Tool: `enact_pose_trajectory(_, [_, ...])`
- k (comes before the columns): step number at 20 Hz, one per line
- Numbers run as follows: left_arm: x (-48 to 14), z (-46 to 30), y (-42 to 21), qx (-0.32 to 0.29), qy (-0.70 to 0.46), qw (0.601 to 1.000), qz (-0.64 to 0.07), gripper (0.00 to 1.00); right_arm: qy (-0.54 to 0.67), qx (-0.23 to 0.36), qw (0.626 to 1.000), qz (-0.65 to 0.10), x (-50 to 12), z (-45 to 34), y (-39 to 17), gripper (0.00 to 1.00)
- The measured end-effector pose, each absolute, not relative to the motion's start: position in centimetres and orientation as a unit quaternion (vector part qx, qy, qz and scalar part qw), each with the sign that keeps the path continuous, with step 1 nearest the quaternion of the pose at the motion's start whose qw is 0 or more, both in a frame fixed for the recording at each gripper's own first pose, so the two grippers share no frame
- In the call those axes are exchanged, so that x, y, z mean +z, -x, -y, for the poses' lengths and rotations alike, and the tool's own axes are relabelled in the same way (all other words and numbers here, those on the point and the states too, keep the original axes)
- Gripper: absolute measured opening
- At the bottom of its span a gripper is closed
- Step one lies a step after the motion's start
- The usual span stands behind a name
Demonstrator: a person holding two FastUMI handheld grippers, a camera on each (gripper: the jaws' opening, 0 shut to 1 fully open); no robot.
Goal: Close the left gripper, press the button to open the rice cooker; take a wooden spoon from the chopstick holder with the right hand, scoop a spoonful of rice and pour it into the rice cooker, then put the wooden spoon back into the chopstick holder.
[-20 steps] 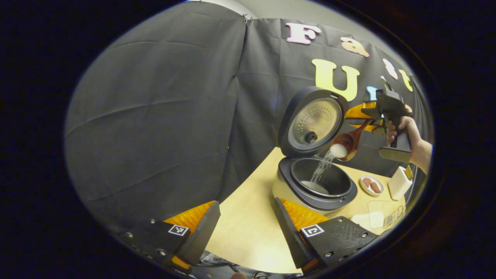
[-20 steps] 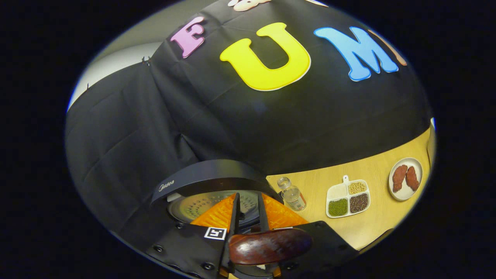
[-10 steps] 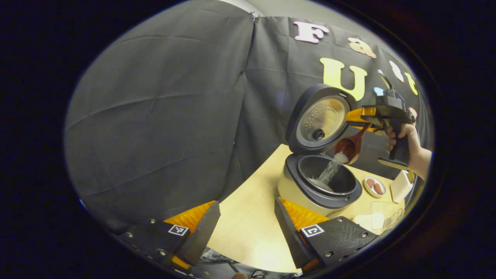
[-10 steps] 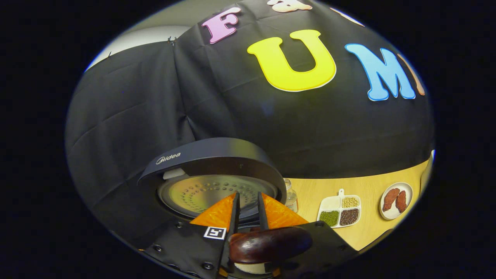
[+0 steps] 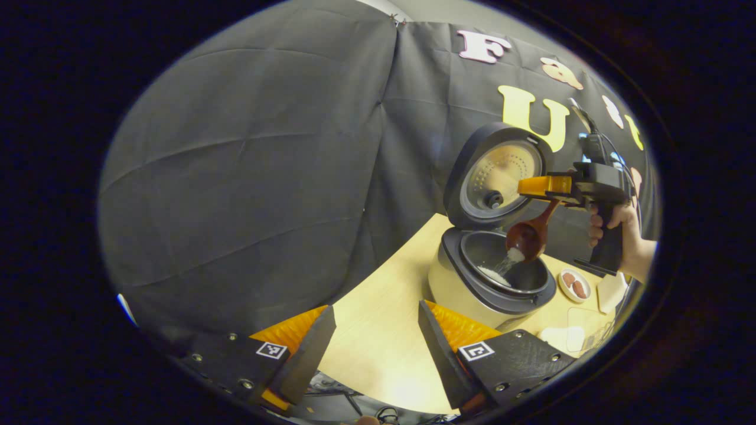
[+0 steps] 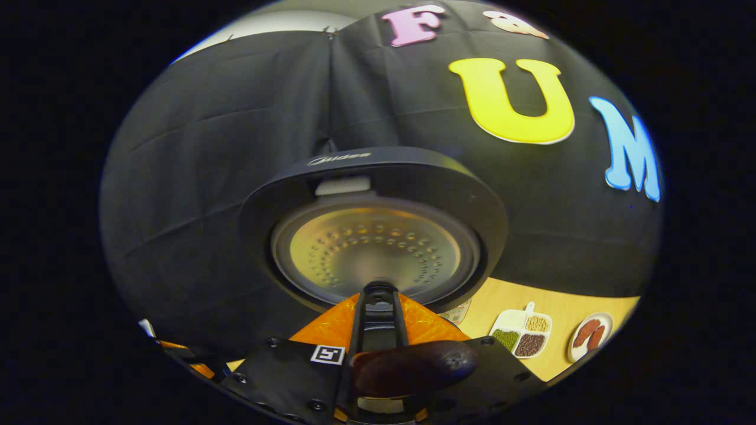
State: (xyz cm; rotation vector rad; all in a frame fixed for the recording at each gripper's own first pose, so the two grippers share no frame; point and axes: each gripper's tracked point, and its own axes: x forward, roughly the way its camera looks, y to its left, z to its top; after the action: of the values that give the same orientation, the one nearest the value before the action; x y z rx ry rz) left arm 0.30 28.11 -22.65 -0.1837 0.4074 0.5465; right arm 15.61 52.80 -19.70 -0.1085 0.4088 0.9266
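Pouring: wooden spoon [image 5: 527,236] tipped, right of frame, over the rice cooker [image 5: 493,277]; rice [image 5: 515,255] trickling into the pot.
Right gripper [image 5: 540,186]: fingers clamped on the spoon's handle.
Left gripper [image 5: 372,336]: fingers wide apart, empty, lower frame.
Handling: spoon likely light, stiff, smooth-lacquered; grip mid-handle.
Materials: matte dark lid [image 6: 378,189], dimpled metal liner; pale wood surface [image 5: 378,330].

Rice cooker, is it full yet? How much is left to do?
Done: the beige rice cooker's dark round lid stands open. In hand: the right claw tips the brown wooden spoon, white rice falling into the pot. Left: put the spoon back in its holder.
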Motion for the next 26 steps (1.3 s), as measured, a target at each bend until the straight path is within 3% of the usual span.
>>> enact_pose_trajectory(6, [-23.2,-26.2,-0.2,0.261,0.083,0.939,-0.207,0.90,0.159,0.490,0.848,-0.128,-20.5,-53.1,-12.9,0.27])
enact_pose_trajectory(14, [-21.4,-22.5,-0.8,0.221,0.069,0.952,-0.202,0.89,0.088,0.465,0.876,-0.091,-12.7,-48.6,-12.3,0.27])
enact_pose_trajectory(16, [-20.6,-21.0,-1.7,0.205,0.066,0.956,-0.197,0.89,0.050,0.453,0.886,-0.083,-9.6,-45.9,-12.3,0.27])
enact_pose_trajectory(17, [-20.3,-20.0,-2.2,0.197,0.062,0.959,-0.196,0.84,0.037,0.444,0.893,-0.070,-8.0,-44.2,-12.4,0.27])
enact_pose_trajectory(18, [-20.2,-19.1,-2.6,0.188,0.057,0.961,-0.195,0.89,0.027,0.435,0.898,-0.059,-6.6,-42.6,-12.6,0.27])
enact_pose_trajectory(20, [-19.9,-17.1,-2.9,0.170,0.048,0.964,-0.197,0.89,0.007,0.410,0.911,-0.047,-4.5,-38.8,-13.3,0.27])
enact_pose_trajectory(21, [-19.9,-16.1,-3.3,0.163,0.043,0.965,-0.200,0.84,-0.007,0.396,0.917,-0.048,-3.8,-36.6,-13.9,0.27])
enact_pose_trajectory(22, [-19.7,-14.9,-3.5,0.155,0.039,0.966,-0.201,0.89,-0.020,0.381,0.923,-0.051,-3.3,-34.4,-14.4,0.27])
enact_pose_trajectory(26, [-18.6,-10.4,-4.3,0.126,0.022,0.970,-0.207,0.84,-0.049,0.297,0.952,-0.054,-2.4,-23.3,-16.7,0.26])
